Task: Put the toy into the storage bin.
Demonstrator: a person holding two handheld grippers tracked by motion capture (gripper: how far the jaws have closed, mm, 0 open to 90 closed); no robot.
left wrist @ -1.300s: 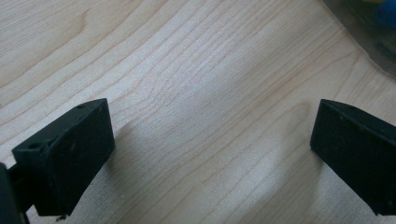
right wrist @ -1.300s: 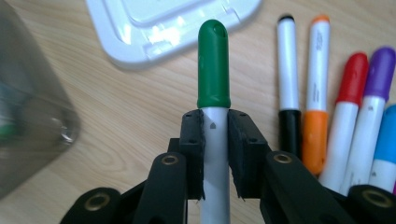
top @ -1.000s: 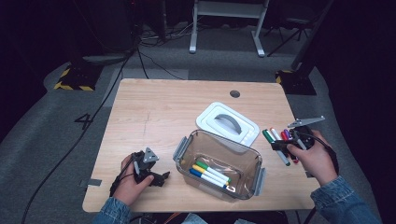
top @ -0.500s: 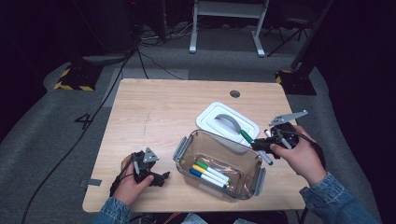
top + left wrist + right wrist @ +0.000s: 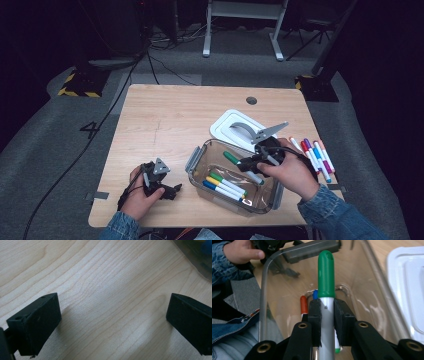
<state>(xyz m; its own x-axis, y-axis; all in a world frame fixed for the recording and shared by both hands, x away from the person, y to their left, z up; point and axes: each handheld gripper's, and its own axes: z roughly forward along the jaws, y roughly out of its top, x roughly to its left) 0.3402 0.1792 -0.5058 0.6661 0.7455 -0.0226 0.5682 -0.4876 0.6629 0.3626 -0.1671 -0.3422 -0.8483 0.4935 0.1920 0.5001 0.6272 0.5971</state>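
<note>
My right gripper (image 5: 248,163) (image 5: 327,308) is shut on a green-capped marker (image 5: 231,158) (image 5: 326,277) and holds it over the clear plastic container (image 5: 196,159) (image 5: 263,290). The marker's cap points toward the container's left end. Several markers (image 5: 222,186) lie on the container's floor; an orange cap (image 5: 304,304) and a blue cap (image 5: 315,293) show beneath the held one. More markers (image 5: 316,155) lie in a row on the table at the right. My left gripper (image 5: 169,190) (image 5: 113,315) rests low on the wood at the front left, open, with bare table between its jaws.
The white lid (image 5: 239,129) lies flat behind the container. The wooden table (image 5: 165,120) has a round cable hole (image 5: 251,100) at the back. Dark floor, cables and a stand's legs surround the table.
My right hand has carried the green marker leftward from the row of markers at the table's right side to above the container. The left gripper has stayed put.
</note>
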